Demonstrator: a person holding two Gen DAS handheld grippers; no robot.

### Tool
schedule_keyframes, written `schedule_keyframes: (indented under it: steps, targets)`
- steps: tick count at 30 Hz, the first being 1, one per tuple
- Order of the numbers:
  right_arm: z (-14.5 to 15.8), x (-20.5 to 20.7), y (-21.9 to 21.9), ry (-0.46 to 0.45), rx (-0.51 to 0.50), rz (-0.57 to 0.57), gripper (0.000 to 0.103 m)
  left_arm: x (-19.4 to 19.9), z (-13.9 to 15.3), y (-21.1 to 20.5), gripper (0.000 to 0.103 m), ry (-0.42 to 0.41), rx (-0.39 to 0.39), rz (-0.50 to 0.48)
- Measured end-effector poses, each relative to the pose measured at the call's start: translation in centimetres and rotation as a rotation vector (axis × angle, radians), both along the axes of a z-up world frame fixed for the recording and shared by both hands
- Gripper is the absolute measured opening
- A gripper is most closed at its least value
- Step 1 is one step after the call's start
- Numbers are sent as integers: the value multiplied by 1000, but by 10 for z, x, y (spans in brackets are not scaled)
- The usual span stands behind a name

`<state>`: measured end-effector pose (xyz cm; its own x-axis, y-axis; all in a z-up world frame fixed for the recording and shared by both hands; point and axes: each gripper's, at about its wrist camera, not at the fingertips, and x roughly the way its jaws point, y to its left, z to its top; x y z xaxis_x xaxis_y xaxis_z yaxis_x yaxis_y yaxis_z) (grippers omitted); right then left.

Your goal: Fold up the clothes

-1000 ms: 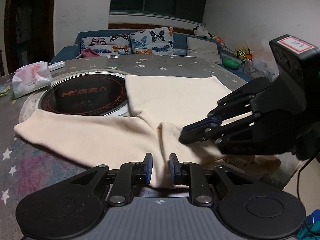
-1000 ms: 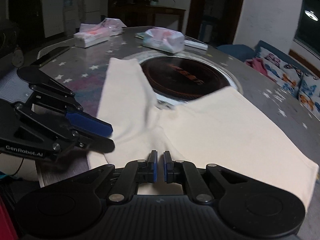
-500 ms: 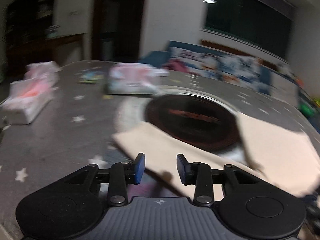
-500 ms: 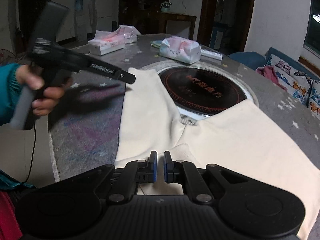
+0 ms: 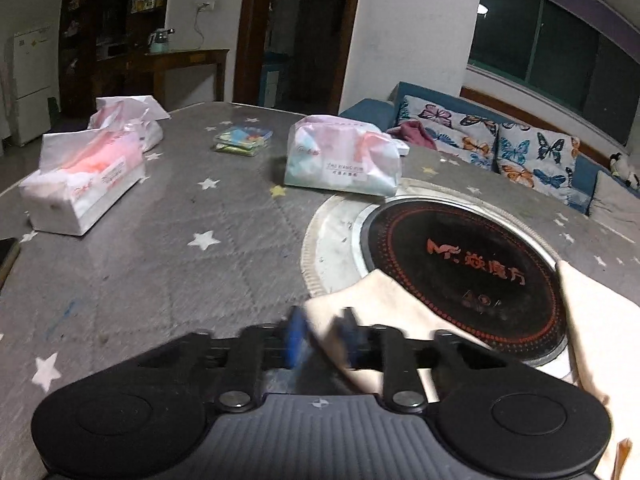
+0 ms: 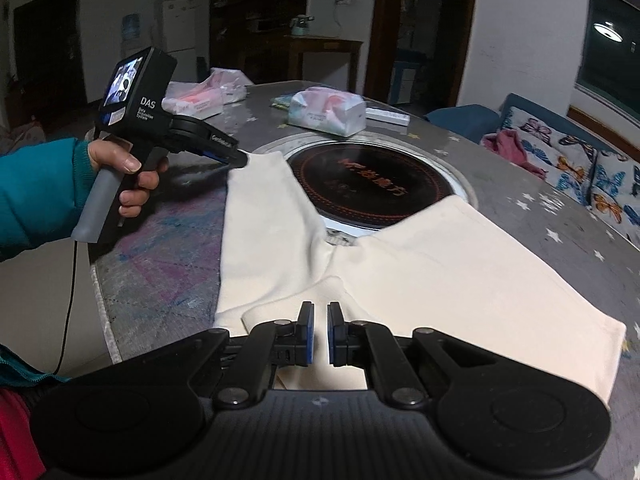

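Two legs of the cream shorts [image 6: 400, 272] lie spread in a V on the grey star-patterned table [image 5: 152, 248], one leg on each side of the round black hob [image 6: 360, 184] (each hem overlaps its edge a little), with the waistband at the near table edge. That layout gives you a free corner at either end.

Your left gripper [image 5: 320, 340] is at the far hem corner of the left leg. The cream cloth sits between its blue pads [image 5: 294, 340], and the fingers are blurred with a gap showing, so I read it as closing over that corner rather than already clamped; I can't tell for sure. The right wrist view shows the same tips at that hem.

Your right gripper [image 6: 319, 334] hovers low over the waistband with its fingers nearly together and only a thin slit between them. No cloth shows in that slit, though whether the tips press on the fabric is hidden.

My guess is the left leg gets carried over onto the right. The tissue packs [image 5: 344, 164] stand well clear.
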<state>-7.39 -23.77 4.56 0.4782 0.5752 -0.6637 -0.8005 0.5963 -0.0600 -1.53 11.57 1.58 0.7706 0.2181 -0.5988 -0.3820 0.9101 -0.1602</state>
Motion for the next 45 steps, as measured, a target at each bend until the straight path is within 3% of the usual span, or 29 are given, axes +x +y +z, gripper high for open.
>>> schedule_keyframes:
  steps: [7,13,18,22,29,32,36,41,45]
  targets:
    - [7,-3,-32,-6,49,-113,5,-19,43,-37,5,-171,-42,-181]
    - [9,-5,-72,3,100,-233,5,-52,91,-104,5,-329,-143,-455]
    - [8,-7,-106,15,137,-342,5,-80,103,-174,5,-395,-213,-722]
    - [1,-10,-131,49,158,-424,5,-88,87,-223,5,-355,-215,-872]
    - [-16,-18,-160,103,157,-533,5,-73,36,-261,8,-137,-211,-966]
    - [-16,-20,-169,115,174,-562,5,-72,36,-251,12,-138,-196,-974]
    - [-8,-21,-174,113,215,-576,7,-70,39,-222,31,-162,-161,-932]
    - [1,-18,-170,97,246,-583,12,-67,44,-212,31,-175,-184,-926]
    - [1,-16,-167,124,258,-578,24,-60,43,-209,33,-167,-117,-903]
